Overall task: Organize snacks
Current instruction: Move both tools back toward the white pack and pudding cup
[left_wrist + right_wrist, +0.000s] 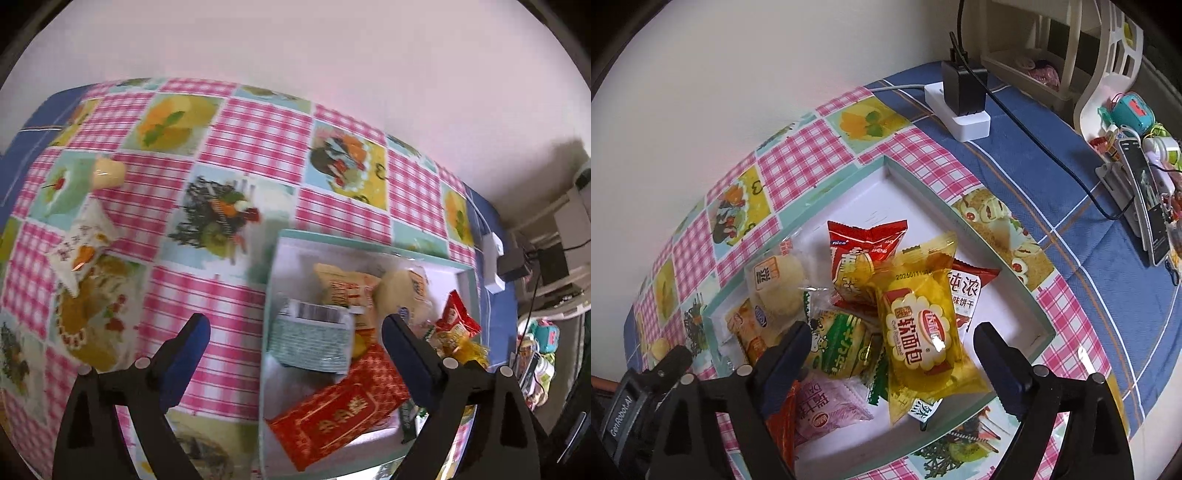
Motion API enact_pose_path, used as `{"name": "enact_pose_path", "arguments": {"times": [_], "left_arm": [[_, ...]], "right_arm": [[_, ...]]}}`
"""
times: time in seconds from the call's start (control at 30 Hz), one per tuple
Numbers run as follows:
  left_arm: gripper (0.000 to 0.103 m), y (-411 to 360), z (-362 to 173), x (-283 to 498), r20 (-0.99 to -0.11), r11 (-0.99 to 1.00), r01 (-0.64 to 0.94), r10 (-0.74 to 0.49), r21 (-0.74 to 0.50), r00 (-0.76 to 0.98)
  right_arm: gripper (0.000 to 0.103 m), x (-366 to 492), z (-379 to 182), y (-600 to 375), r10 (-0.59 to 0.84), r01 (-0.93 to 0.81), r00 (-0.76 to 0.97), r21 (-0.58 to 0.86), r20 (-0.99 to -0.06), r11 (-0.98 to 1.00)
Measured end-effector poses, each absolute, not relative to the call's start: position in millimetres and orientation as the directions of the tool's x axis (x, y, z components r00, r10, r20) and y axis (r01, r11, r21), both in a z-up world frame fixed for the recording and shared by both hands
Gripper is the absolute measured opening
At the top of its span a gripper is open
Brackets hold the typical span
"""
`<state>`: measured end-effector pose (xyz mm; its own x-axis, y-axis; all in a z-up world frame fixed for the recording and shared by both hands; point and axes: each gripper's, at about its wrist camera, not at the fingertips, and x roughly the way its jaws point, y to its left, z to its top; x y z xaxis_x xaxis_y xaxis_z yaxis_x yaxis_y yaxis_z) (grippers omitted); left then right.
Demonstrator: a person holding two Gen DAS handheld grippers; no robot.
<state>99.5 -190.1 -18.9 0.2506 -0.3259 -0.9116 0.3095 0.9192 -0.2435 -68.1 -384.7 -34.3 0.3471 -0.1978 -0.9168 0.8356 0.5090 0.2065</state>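
Inside, white tray point(923, 184) heaped with snack packets point(919, 325), yellow bread packet point(925, 334) topmost

Plain white wall point(720, 92), pink checked tablecloth point(258, 140), blue cloth point(1052, 177), cream shelf point(1027, 48)

Inside the matt white, teal-rimmed cardboard tray point(923, 192), a glossy yellow plastic bread wrapper point(923, 325) glints. Under the tray, the pink-checked tablecloth point(255, 140) looks smooth, slightly shiny.
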Motion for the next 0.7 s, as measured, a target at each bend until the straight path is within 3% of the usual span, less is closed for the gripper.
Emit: {"name": "enact_pose_path", "arguments": {"times": [0.03, 0.2, 0.27, 0.7], "left_arm": [[0.094, -187, -18, 99, -0.912, 0.924, 0.303, -0.315, -0.232, 0.264], [0.095, -171, -12, 96, -0.911, 0.951, 0.274, -0.236, -0.144, 0.339], [0.100, -163, -11, 95, -0.909, 0.957, 0.261, -0.216, -0.125, 0.356], [0.103, -113, 4, 87, -0.919, 0.974, 0.192, -0.179, -0.116, 0.351]], "right_arm": [[0.103, -68, -34, -383, -0.200, 0.834, 0.348, 0.205, -0.916, 0.513], [0.103, -67, -28, -374, -0.215, 0.821, 0.360, 0.199, -0.908, 0.535], [0.103, -67, -25, -369, -0.220, 0.816, 0.360, 0.191, -0.907, 0.545], [0.103, -57, -5, -329, -0.230, 0.752, 0.394, 0.169, -0.890, 0.637]]}}
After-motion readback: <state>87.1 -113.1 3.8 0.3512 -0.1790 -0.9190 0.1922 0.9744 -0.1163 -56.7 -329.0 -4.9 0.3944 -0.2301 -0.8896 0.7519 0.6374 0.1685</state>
